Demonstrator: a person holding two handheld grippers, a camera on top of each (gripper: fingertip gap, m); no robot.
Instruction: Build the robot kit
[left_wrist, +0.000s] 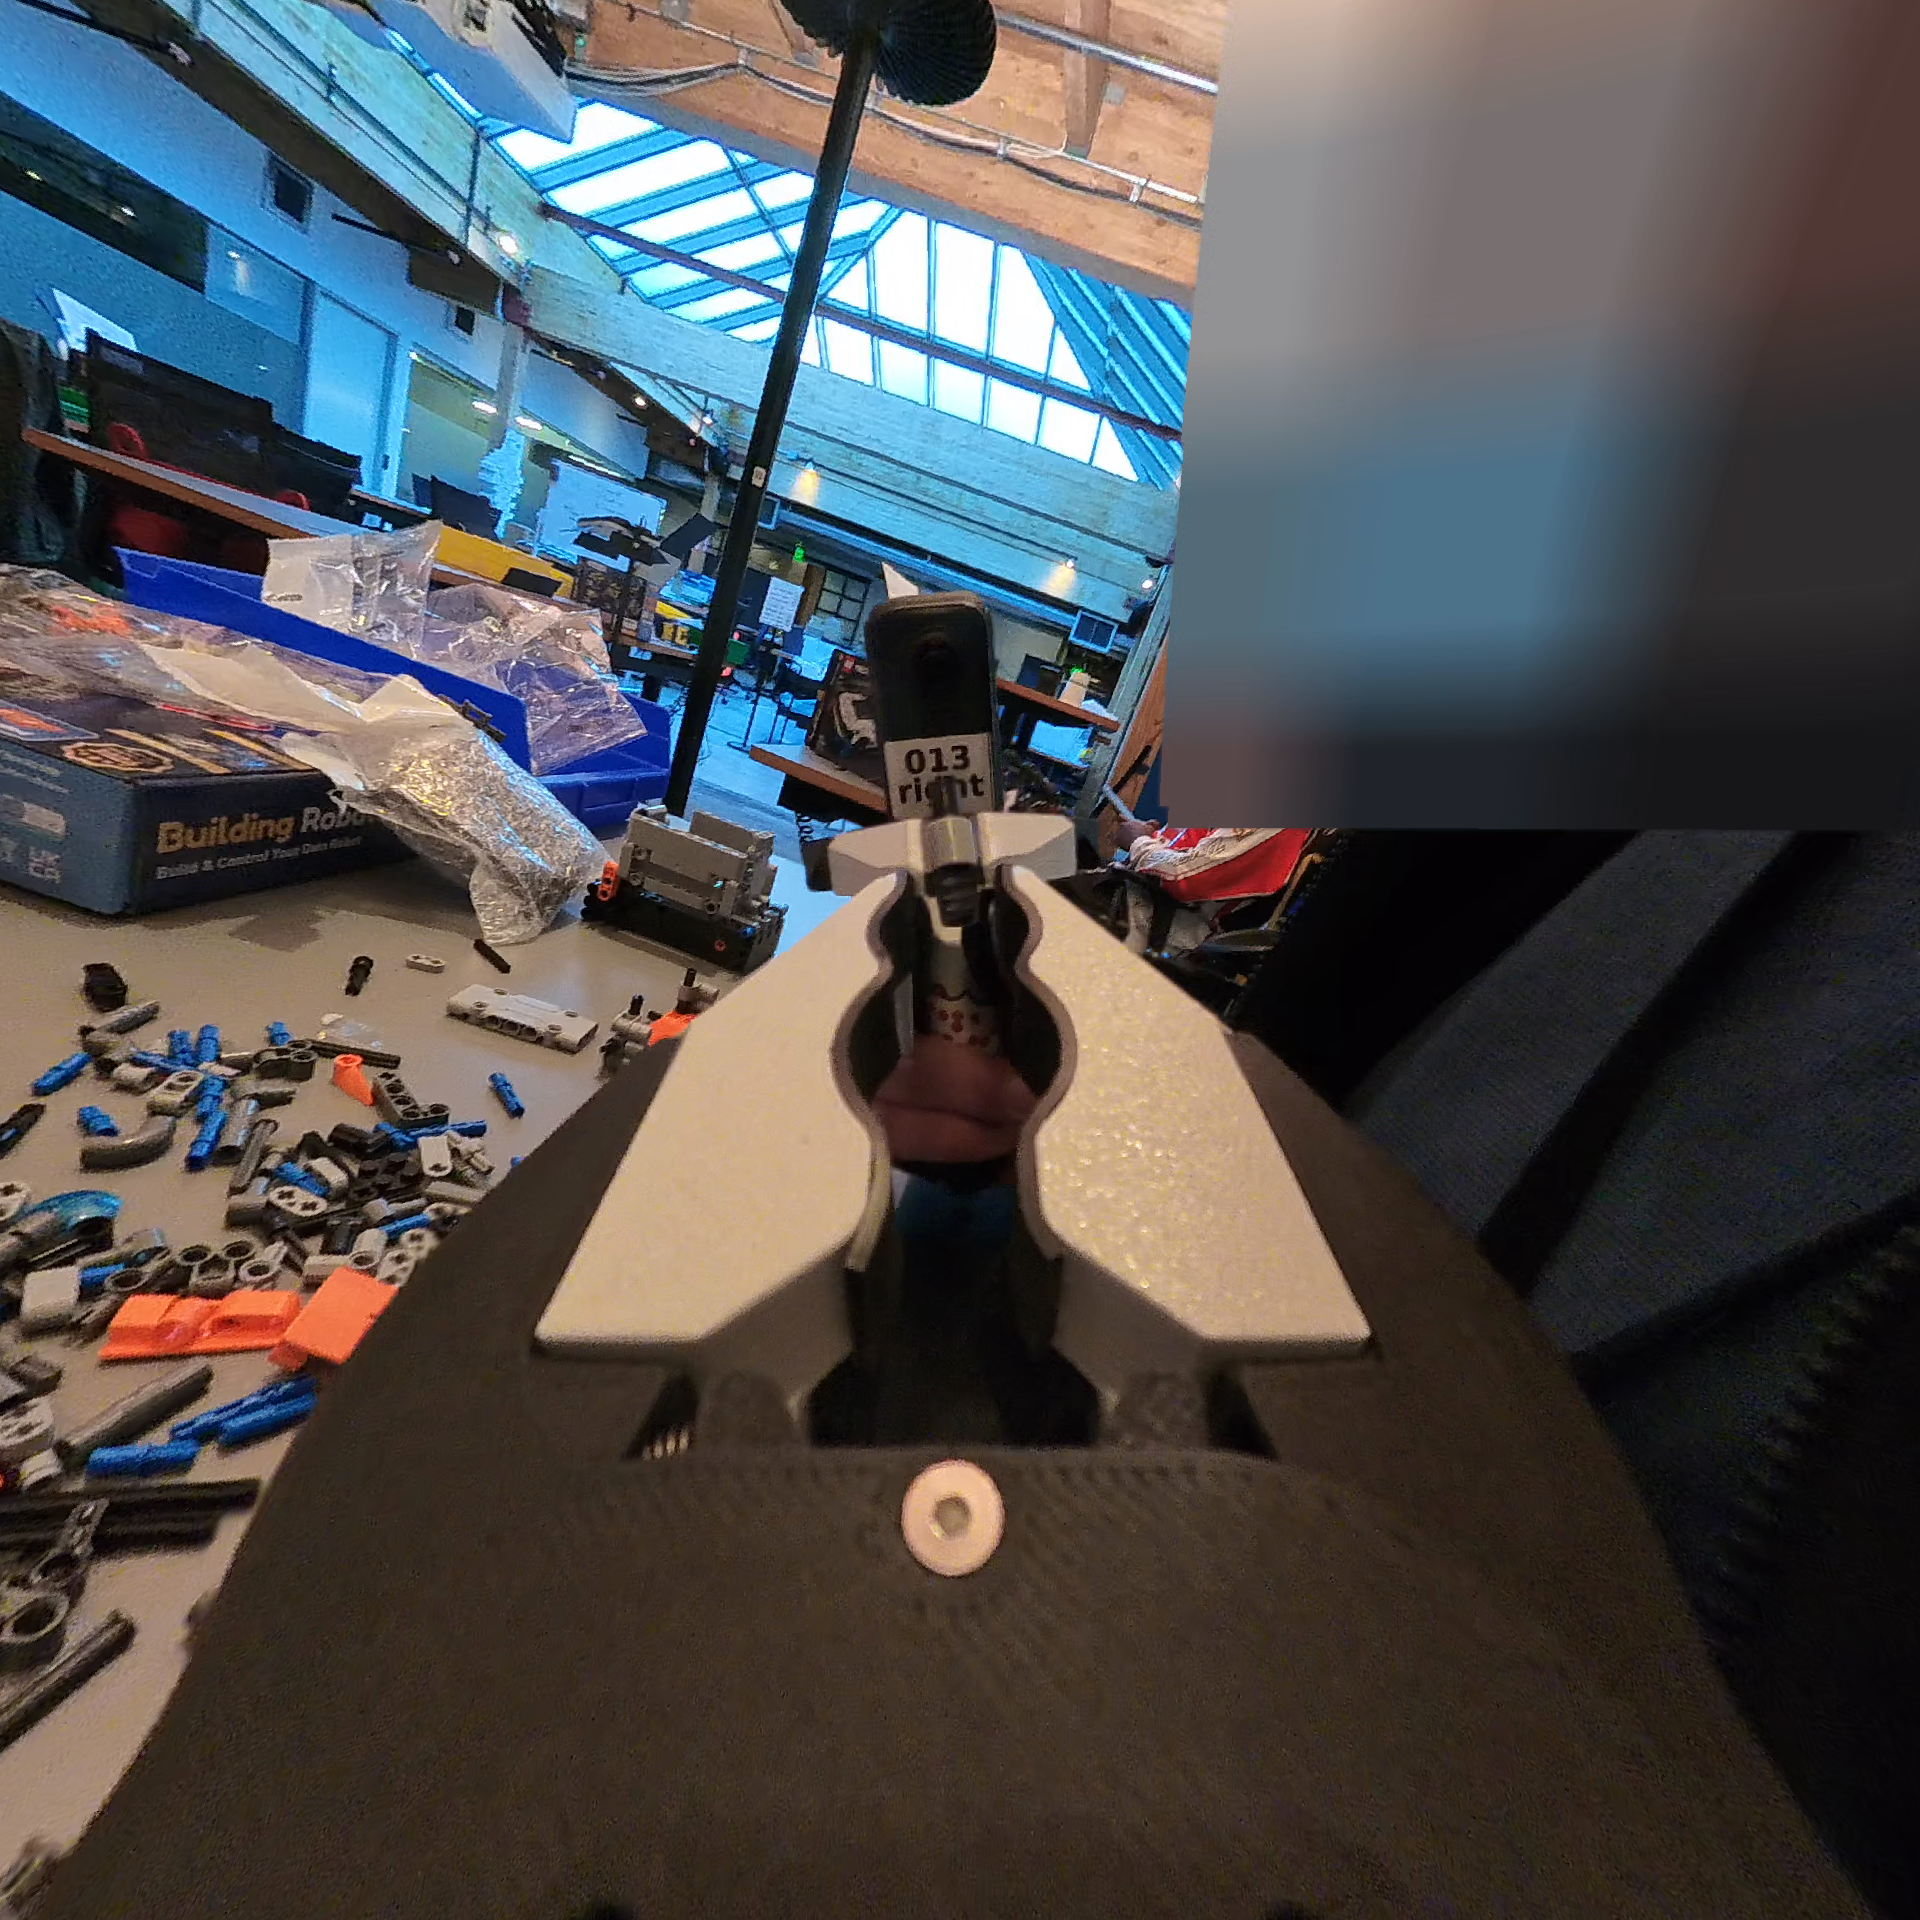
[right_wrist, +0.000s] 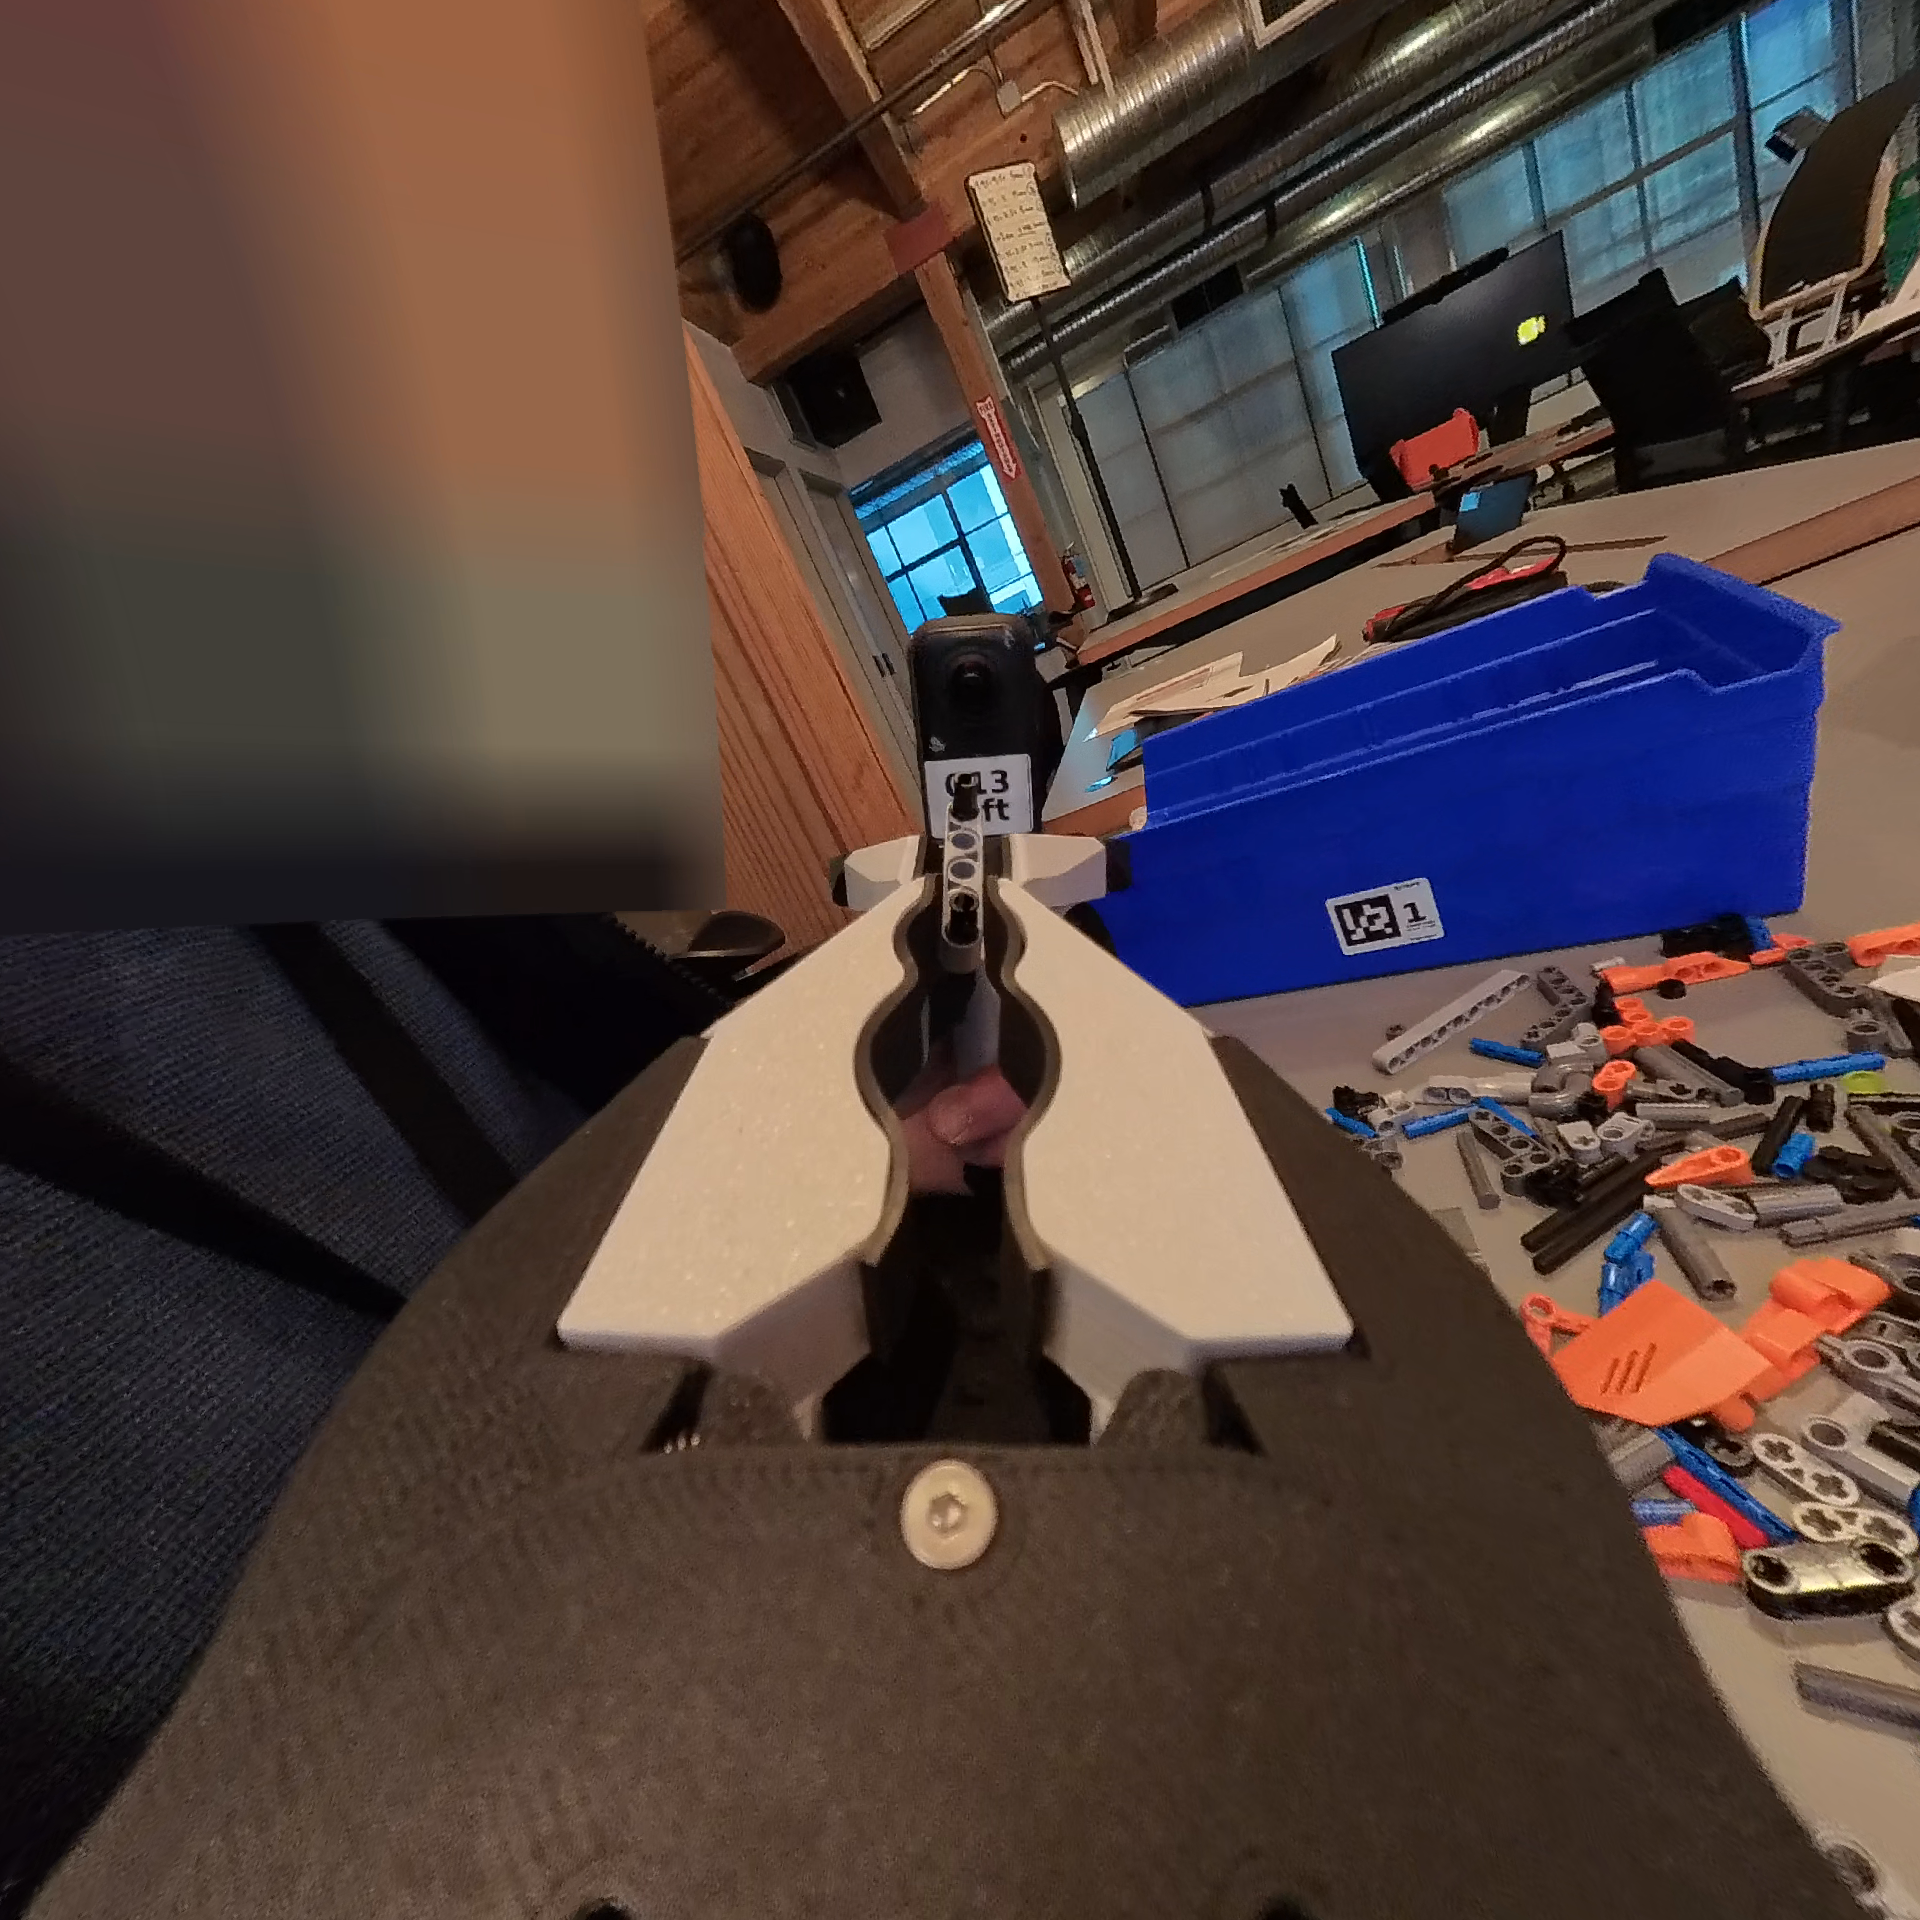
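Left wrist view: the left gripper, jaws nearly closed, pinches a small grey and black connector piece at its tips. Facing it tip to tip, the right gripper clamps a grey holed beam between near-closed jaws. Loose parts lie below, right of the right jaws. Slight misalignment could pop either piece free.
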